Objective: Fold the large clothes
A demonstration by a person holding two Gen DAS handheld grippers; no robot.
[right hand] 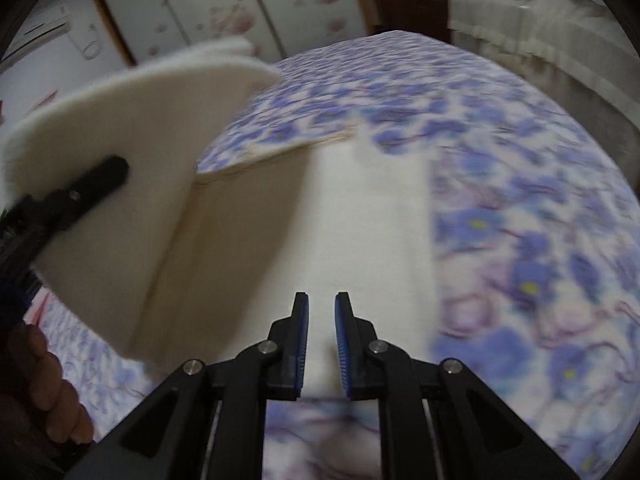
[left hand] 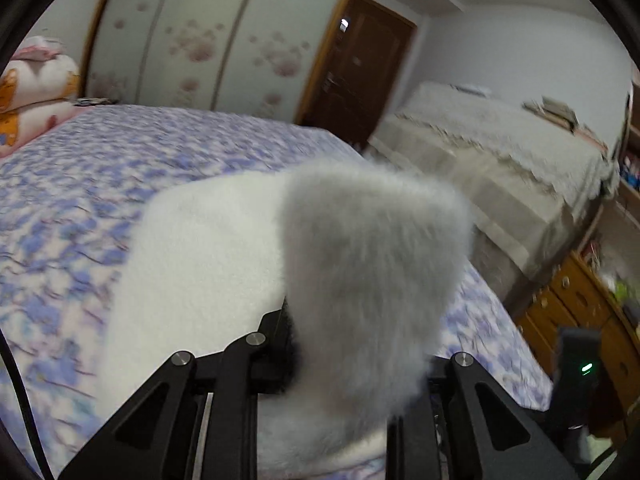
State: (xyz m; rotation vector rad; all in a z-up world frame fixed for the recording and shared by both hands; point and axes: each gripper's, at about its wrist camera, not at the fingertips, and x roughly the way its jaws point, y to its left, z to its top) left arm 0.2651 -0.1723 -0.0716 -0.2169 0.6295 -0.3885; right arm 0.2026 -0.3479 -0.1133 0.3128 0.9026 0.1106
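A white fleece garment (right hand: 360,232) lies on the bed, with one part lifted at the left (right hand: 132,128). My left gripper (right hand: 100,176) is shut on that lifted part and holds it up above the bed. In the left wrist view the fluffy fabric (left hand: 360,264) fills the space between the fingers and hides the fingertips. My right gripper (right hand: 322,336) hovers just above the flat part of the garment, its blue pads a small gap apart with nothing between them.
The bed has a purple flowered sheet (right hand: 520,240). Folded quilts (left hand: 36,92) lie at its far left. A wardrobe (left hand: 208,40), a brown door (left hand: 360,68), a covered piece of furniture (left hand: 500,152) and a wooden dresser (left hand: 580,312) stand beyond.
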